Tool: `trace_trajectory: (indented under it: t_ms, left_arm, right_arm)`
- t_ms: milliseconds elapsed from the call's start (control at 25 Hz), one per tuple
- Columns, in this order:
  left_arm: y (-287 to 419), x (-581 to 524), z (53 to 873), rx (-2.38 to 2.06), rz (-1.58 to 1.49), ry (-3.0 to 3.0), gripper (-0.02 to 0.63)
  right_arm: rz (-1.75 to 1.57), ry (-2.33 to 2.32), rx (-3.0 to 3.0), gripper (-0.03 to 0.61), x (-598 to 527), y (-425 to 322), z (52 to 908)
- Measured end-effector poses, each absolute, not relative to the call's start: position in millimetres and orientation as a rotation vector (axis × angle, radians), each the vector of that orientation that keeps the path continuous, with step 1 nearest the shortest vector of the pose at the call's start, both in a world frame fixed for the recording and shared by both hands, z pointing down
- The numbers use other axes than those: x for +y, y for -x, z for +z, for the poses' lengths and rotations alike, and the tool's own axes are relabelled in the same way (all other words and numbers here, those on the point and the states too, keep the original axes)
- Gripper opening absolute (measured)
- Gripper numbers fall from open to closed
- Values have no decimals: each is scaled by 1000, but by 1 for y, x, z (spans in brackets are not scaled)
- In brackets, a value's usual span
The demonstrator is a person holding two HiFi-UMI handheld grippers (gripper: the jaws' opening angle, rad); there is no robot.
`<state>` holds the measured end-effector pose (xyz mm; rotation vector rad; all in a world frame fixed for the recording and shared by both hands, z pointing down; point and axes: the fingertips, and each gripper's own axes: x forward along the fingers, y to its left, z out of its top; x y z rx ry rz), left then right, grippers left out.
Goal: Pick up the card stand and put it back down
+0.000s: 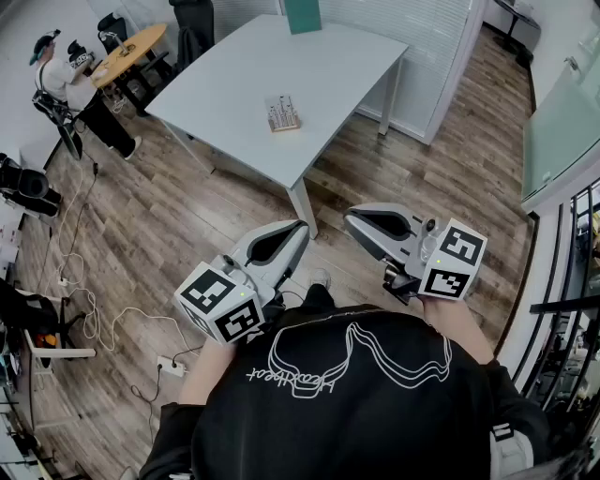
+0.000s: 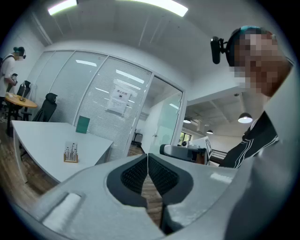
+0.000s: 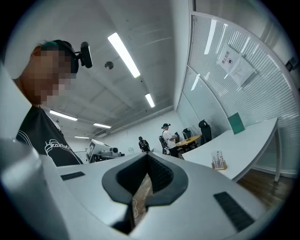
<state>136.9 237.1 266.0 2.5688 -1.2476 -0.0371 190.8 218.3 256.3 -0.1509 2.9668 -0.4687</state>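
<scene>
The card stand is a small wooden base with a clear upright panel, standing on the white table near its front corner. It also shows far off in the left gripper view and in the right gripper view. My left gripper is shut and empty, held in front of my chest, well short of the table. My right gripper is shut and empty too, beside the left one at about the same height. Both point toward the table.
A green board leans at the table's far edge. A glass partition runs behind the table. Cables and a power strip lie on the wooden floor at left. People stand by a round table at the far left.
</scene>
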Motion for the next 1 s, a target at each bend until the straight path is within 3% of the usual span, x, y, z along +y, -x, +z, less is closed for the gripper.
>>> trace_trajectory:
  t_ms: [680,1000]
  left_arm:
    - [-112,219,263,-1250,-99,-2622,17]
    - [-86,157,283,-1225,-73,-2628,18]
  right_arm:
    - [-476,205,3013,8,185,-164,270]
    - [-458,308,3057,8,123,-139,292]
